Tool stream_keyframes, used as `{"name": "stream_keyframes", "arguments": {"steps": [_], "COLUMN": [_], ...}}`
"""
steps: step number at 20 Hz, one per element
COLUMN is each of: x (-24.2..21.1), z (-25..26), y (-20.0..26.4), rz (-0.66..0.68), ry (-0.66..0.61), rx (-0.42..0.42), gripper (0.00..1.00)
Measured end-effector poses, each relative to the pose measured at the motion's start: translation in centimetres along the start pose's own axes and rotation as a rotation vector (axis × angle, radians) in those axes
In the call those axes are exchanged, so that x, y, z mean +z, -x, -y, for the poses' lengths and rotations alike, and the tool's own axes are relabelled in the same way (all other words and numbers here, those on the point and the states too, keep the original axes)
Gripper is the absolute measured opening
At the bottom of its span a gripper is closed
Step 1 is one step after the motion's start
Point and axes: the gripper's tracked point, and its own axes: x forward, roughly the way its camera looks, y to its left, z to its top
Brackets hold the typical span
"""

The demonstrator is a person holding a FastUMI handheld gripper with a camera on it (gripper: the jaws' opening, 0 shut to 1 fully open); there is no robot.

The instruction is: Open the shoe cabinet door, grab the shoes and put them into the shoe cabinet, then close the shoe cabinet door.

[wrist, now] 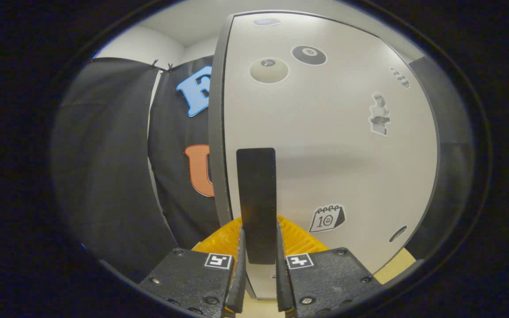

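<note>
The tongs point(259, 265) are closed on the dark upright handle point(256, 198) of the pale shoe cabinet door point(347, 145), both fingers pressing its lower end; the stickered door stands directly ahead

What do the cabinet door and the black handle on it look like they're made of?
The cabinet door looks like pale laminated board, smooth with a soft sheen and stickers on it. The handle looks like matte black metal or plastic, flat and uniform. The gripper is shut on it.
</note>
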Motion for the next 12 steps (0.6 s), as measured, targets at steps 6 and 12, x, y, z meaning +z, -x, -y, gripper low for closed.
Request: {"name": "stream_keyframes", "arguments": {"steps": [6,12], "x": [0.5,0.4], "z": [-0.1,0.2], "y": [1.7,5.2], "rz": [-0.025,-0.055], "ry": [0.005,-0.013], "rx": [0.031,0.086], "gripper": [0.26,0.26]}}
